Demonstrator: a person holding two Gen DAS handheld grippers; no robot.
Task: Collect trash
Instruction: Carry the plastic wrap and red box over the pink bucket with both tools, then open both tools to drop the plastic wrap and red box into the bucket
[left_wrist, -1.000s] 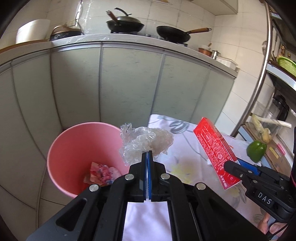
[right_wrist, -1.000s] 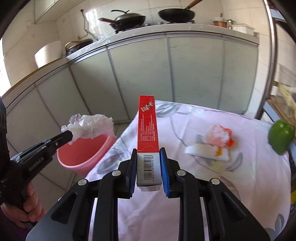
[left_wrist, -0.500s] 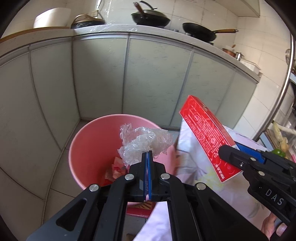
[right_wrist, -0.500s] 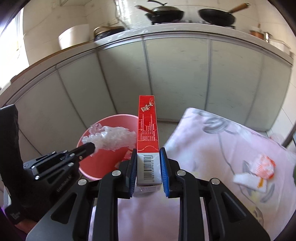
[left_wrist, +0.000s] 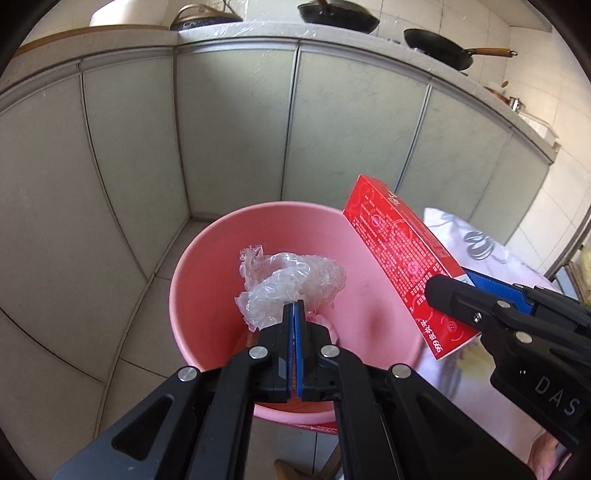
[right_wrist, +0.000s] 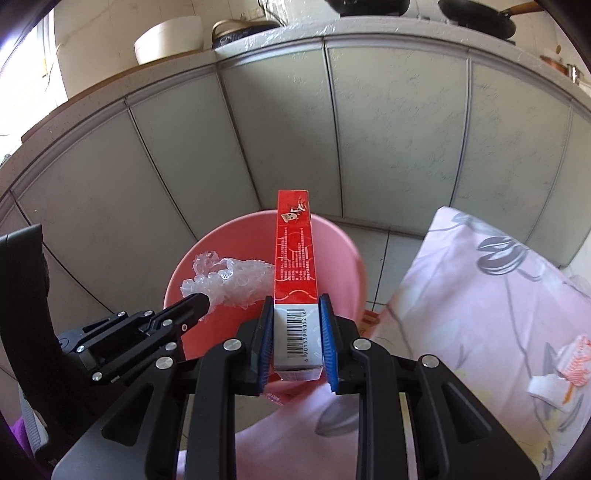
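Right tongs (right_wrist: 297, 334) grip red box (right_wrist: 295, 254) lengthwise (pointing forward).

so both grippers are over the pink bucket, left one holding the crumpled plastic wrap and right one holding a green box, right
Not quite: the box in the right gripper is red, not green, as the right wrist view shows. The rest stands: both grippers are over the pink bucket, and the left gripper holds the crumpled plastic wrap.

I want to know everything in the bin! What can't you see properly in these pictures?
- Bottom of the pink bin, left wrist view: hidden behind the plastic wrap and left claw.
- Same spot, right wrist view: the red box and both claws cover it.
- Wrappers on the table, right wrist view: too blurred to identify.
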